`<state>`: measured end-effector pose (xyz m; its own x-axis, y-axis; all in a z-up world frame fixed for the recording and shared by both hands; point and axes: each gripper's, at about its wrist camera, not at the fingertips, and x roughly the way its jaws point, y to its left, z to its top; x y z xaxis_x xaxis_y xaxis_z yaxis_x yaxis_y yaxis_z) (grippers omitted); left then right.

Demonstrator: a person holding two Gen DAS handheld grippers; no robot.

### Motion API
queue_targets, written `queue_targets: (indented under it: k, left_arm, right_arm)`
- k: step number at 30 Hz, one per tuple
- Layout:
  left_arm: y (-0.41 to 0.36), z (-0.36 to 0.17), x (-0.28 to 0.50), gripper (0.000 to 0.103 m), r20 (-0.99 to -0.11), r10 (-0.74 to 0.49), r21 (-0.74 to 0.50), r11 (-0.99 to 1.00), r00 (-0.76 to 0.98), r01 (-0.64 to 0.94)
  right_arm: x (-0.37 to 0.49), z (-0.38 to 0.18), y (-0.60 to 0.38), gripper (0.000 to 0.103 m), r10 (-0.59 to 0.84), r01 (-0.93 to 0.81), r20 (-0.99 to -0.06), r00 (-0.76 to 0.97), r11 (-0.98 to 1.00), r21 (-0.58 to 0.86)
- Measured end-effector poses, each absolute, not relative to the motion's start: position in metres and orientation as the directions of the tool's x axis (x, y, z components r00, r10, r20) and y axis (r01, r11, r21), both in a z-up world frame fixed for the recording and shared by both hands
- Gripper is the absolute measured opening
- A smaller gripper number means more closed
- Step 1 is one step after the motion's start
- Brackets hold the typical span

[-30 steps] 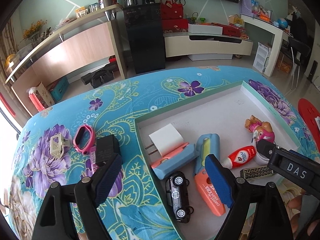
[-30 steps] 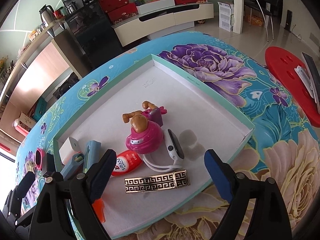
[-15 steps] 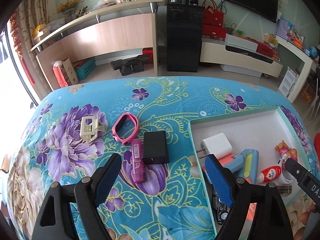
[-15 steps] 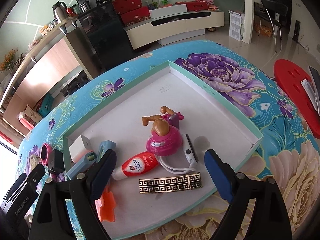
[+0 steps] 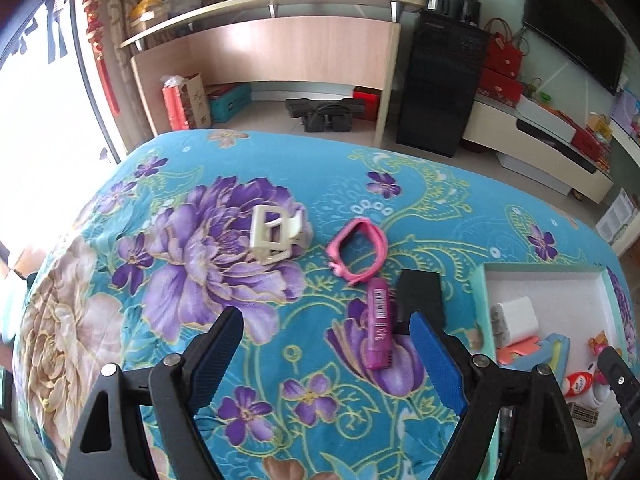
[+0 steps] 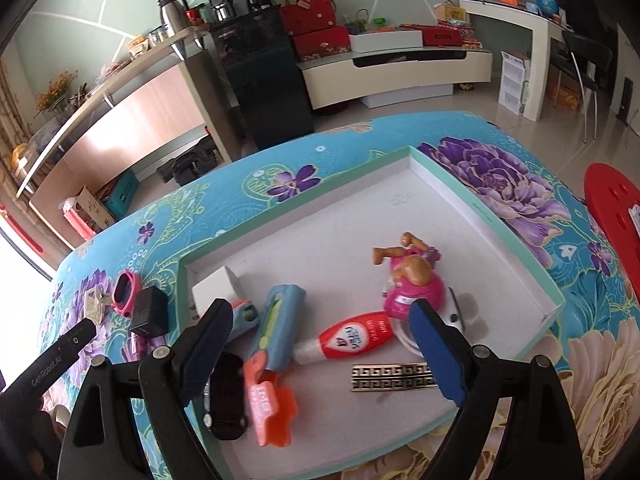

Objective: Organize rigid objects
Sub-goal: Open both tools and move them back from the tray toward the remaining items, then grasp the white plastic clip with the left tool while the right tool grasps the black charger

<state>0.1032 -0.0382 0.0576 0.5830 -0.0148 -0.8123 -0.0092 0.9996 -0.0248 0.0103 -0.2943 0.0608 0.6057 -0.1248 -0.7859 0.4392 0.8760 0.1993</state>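
1. Two grippers, both jaws apart and empty — left gripper low centre, above the floral cloth.
2. Purple tube, black adapter centre-right.
3. Right gripper over the tray — toy car lower left.

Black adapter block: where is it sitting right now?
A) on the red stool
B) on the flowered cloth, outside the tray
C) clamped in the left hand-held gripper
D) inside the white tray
B: the black adapter block lies on the flowered cloth next to the pink band, left of the white tray, and nothing grips it.
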Motion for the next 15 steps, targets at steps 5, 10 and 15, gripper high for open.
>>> queue_targets:
  k: [5,10,15]
  left_arm:
    - [0.003,0.053,0.108,0.088,-0.822,0.042,-0.03,0.993,0.569,-0.115]
    - [0.025,0.051,0.11,0.088,-0.827,0.058,-0.034,0.988,0.559,-0.152]
    - [0.046,0.05,0.112,0.088,-0.831,0.069,-0.038,0.983,0.552,-0.18]
  right_arm:
    - [0.027,0.065,-0.257,0.09,-0.055,0.337,-0.767,0.639,0.917,0.216]
    - [0.042,0.063,-0.222,0.09,0.021,0.243,-0.758,0.652,0.941,0.235]
    - [0.056,0.059,-0.197,0.09,0.071,0.191,-0.755,0.652,0.948,0.254]
